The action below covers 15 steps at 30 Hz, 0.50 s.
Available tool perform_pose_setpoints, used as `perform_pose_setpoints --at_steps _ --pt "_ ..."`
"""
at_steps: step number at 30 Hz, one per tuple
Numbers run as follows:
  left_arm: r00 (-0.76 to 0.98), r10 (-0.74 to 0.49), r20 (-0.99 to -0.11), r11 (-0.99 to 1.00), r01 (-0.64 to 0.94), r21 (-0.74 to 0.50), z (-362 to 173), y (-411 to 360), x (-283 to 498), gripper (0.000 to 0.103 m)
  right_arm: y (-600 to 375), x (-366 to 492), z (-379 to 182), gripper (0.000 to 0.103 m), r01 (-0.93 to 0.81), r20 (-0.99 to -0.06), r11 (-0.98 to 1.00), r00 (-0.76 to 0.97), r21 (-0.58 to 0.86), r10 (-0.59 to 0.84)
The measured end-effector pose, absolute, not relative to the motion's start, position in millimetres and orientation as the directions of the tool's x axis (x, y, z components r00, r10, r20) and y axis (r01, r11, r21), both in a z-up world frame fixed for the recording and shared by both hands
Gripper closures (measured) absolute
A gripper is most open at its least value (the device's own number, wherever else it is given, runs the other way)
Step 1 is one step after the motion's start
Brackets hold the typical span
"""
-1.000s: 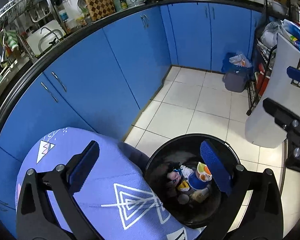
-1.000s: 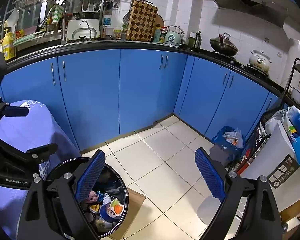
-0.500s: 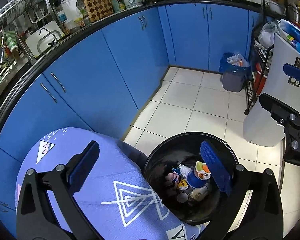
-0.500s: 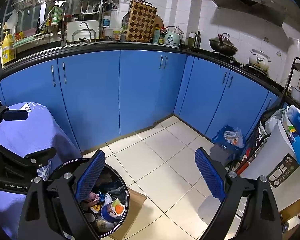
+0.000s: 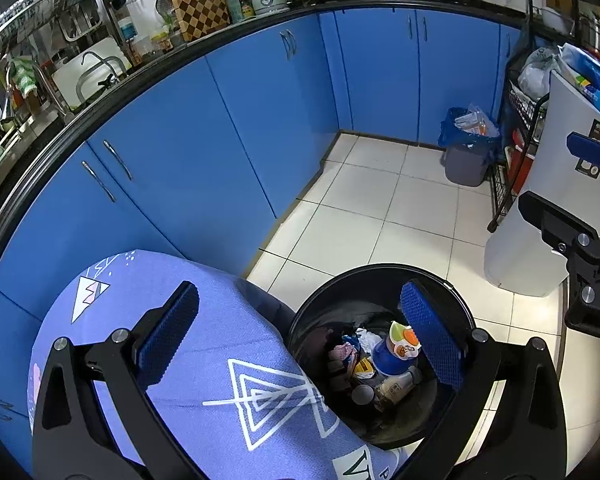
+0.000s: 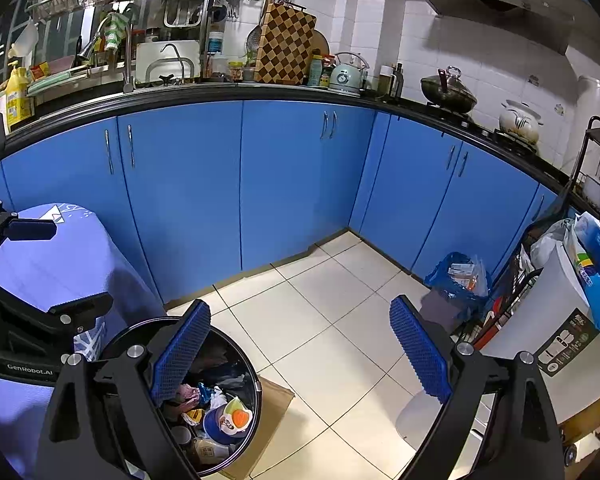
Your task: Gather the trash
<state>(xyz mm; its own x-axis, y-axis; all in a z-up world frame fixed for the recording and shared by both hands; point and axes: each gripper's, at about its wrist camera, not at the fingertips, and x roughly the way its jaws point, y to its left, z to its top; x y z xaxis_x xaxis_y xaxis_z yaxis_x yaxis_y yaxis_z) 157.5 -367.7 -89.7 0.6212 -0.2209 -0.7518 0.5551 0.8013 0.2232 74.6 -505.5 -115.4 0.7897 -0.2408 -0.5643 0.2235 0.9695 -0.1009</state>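
A round black trash bin [image 5: 458, 304] [image 6: 250, 368] stands on the tiled floor beside a table with a lilac patterned cloth [image 5: 204, 344] [image 6: 52, 256]. Trash fills its bottom: a blue cup with an orange and green lid [image 5: 394, 350] [image 6: 230, 420], wrappers and a bottle [image 5: 396, 386]. My left gripper [image 5: 300, 336] hangs open above the table edge and the bin, nothing between its fingers. My right gripper [image 6: 300, 352] is open over the floor just right of the bin, also empty. Each gripper shows at the edge of the other's view.
Blue kitchen cabinets [image 6: 300, 184] under a black counter run round the room's corner. A grey bin with a blue bag [image 5: 466, 148] [image 6: 454, 284] stands by a wire rack. A white appliance [image 5: 540, 200] is at the right. Flat cardboard [image 6: 268, 416] lies under the black bin.
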Motion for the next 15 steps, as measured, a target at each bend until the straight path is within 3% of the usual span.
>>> perform_pose_setpoints --at_steps 15 --pt "0.606 -0.238 -0.759 0.803 0.562 0.198 -89.3 -363.9 157.7 0.003 -500.7 76.0 -116.0 0.014 0.219 -0.568 0.970 0.788 -0.103 -0.238"
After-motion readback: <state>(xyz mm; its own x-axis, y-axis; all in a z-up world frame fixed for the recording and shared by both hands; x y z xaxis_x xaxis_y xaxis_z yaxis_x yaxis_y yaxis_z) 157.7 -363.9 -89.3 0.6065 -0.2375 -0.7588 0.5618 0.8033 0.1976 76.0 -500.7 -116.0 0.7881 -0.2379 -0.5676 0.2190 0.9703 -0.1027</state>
